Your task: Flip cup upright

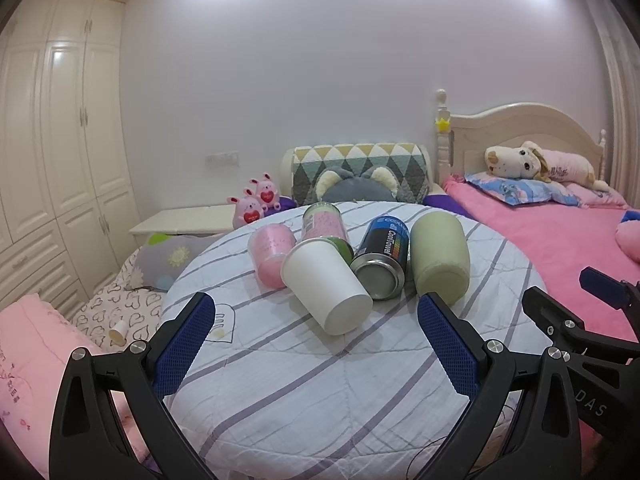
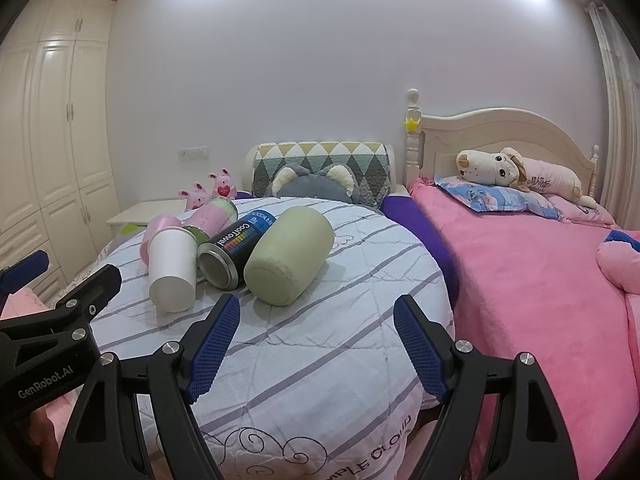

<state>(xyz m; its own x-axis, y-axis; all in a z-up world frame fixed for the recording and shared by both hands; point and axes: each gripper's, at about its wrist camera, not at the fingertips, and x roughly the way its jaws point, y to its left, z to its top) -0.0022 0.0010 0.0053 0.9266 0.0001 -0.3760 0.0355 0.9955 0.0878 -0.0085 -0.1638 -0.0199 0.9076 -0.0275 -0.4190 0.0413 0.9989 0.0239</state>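
On striped quilt (image 1: 304, 380) (bedroom) | white cup (image 1: 326, 284) lies sideways | both tools (image 1: 316, 344) (image 2: 318, 340) agape, empty

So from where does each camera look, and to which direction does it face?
Left wrist: sits on the left tongs, facing the white cup on the striped cover; own open fingers show, with the right tongs at the right edge.
Right wrist: sits on the right tongs, facing the green cup; own open fingers show, with the left tongs at the left edge.
Shared: the lying cups, black can, bed.
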